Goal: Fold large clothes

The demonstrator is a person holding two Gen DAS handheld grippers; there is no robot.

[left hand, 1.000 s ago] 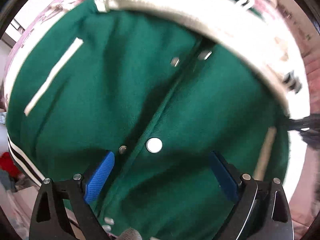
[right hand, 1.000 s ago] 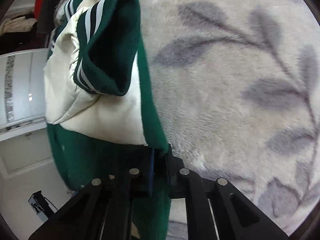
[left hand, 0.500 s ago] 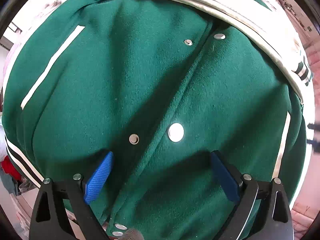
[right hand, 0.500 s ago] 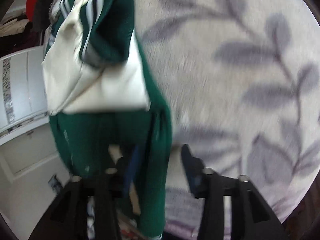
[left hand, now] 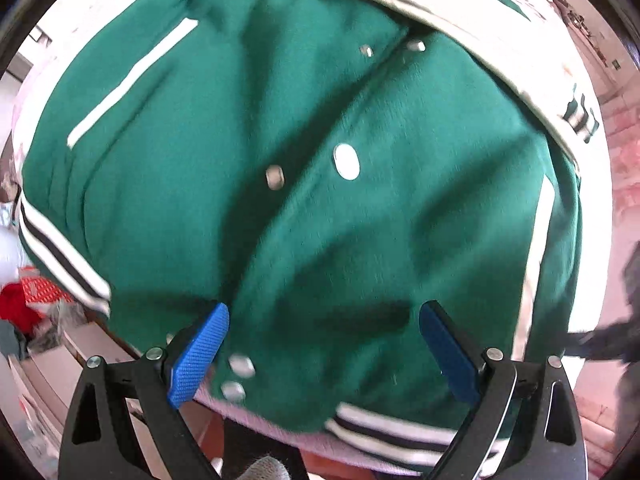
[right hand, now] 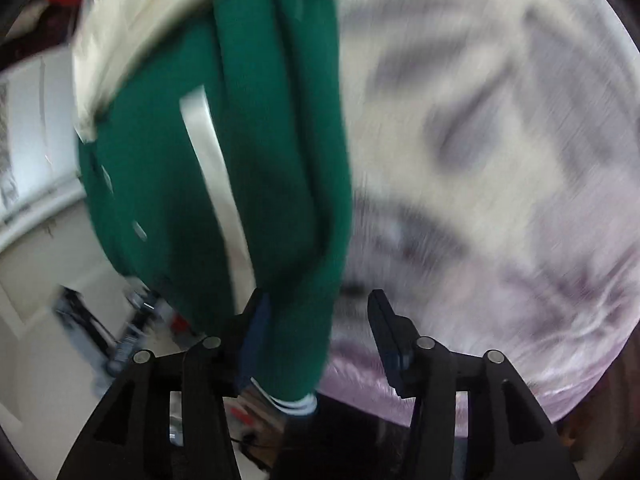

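A green varsity jacket [left hand: 304,208] with cream sleeves [left hand: 500,64] and metal snaps lies front up on a fleece blanket. My left gripper [left hand: 322,312] points straight down over its lower front, open wide, blue pads clear of the cloth. In the blurred right wrist view, the jacket's side edge [right hand: 256,140] hangs folded over the bed's side. My right gripper [right hand: 316,300] has its jaws apart and closing slightly. The green edge lies loosely between them against the left finger [right hand: 256,320], and the pads are not pressing on it.
The grey leaf-patterned blanket [right hand: 480,160] covers the bed to the right of the jacket. Red clothes [left hand: 16,304] lie on the floor at the left. A white cabinet [right hand: 32,128] stands beyond the bed's edge. Something dark and blurred [left hand: 624,320] sits at the right rim.
My right gripper, shut on the jacket's edge a second ago, has let go and drawn back along the edge. The left gripper slid toward the striped hem, still open.
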